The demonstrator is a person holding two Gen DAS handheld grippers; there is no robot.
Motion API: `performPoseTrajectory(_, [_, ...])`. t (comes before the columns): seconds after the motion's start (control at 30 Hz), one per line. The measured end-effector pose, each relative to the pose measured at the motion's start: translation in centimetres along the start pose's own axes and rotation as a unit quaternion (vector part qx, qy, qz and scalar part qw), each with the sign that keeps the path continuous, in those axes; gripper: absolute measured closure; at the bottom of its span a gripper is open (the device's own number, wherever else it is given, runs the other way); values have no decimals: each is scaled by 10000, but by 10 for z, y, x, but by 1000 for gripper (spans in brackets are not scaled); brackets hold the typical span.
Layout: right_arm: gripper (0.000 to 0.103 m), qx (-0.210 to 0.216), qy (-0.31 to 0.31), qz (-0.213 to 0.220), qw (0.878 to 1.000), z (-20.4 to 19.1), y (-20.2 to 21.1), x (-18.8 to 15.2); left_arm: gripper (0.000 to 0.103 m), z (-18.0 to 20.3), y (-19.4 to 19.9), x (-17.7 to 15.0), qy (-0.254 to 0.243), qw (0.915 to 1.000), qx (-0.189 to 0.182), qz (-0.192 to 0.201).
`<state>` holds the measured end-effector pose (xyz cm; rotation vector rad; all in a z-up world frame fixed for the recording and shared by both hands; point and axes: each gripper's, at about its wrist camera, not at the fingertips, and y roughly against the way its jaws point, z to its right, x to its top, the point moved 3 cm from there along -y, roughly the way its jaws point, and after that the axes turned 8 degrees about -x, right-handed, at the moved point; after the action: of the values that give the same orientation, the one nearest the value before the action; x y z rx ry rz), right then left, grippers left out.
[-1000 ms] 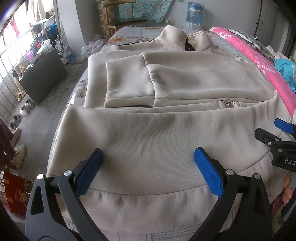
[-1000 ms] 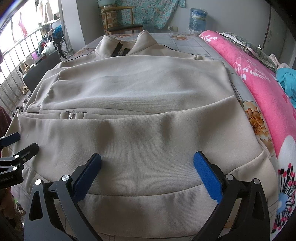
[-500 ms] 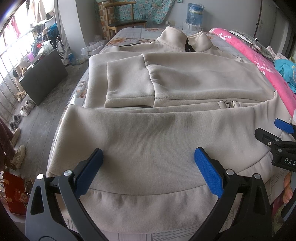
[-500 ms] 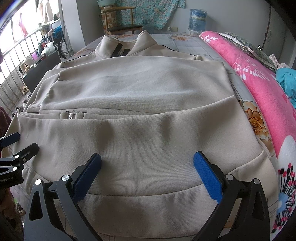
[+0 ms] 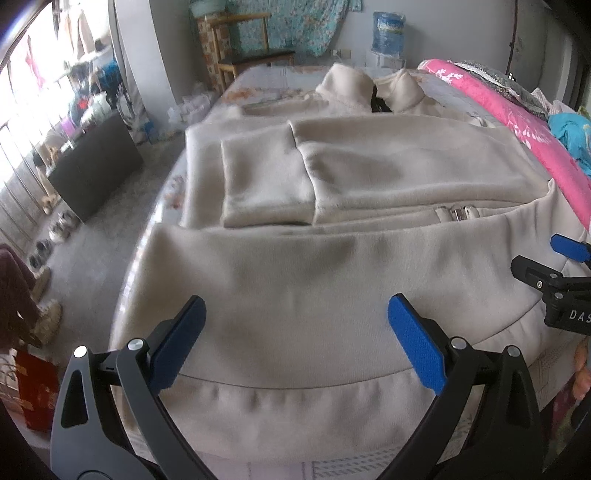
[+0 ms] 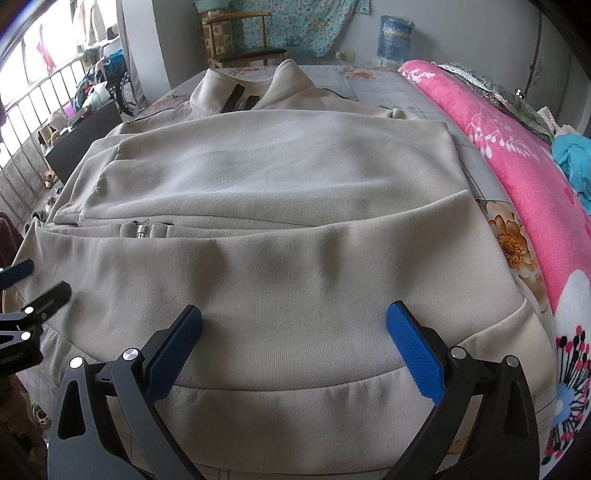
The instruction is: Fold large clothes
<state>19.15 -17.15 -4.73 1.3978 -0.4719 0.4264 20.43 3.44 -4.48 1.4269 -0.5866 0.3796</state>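
Daylight pours through a barred window (image 5: 22,147) at left. A wooden chair (image 6: 240,40) and a water jug (image 6: 397,35) stand against the grey wall (image 5: 461,29). Shoes (image 5: 55,232) line the concrete floor (image 5: 122,221).

Big beige jacket (image 5: 332,177) spread out on the bed (image 5: 266,79), collar at the far end, sleeves folded in across the chest, and the bottom part already flipped up toward the zipper (image 5: 458,213). Left gripper (image 5: 295,325) hangs over that folded hem with its blue pads (image 5: 413,343) spread wide, nothing between them. The right gripper (image 5: 554,266) pokes in from the right edge, near the jacket's side; can't tell how its jaws stand. Pink blanket (image 5: 517,122) along the right side, wooden chair (image 5: 247,48) and a water jug (image 5: 388,31) at the back, shoes (image 5: 48,251) on the floor at left. Picture's a bit blurry.
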Motion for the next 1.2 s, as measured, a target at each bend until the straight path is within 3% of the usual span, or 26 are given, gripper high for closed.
performPoseTrajectory(0.47, [6, 107, 233, -208, 9995, -1, -2, 4, 8, 10, 19, 37, -53, 9994, 316, 163])
performPoseTrajectory(1.2, [6, 209, 436, -241, 9985, -1, -3, 5, 8, -11, 27, 46, -124, 9965, 697, 433])
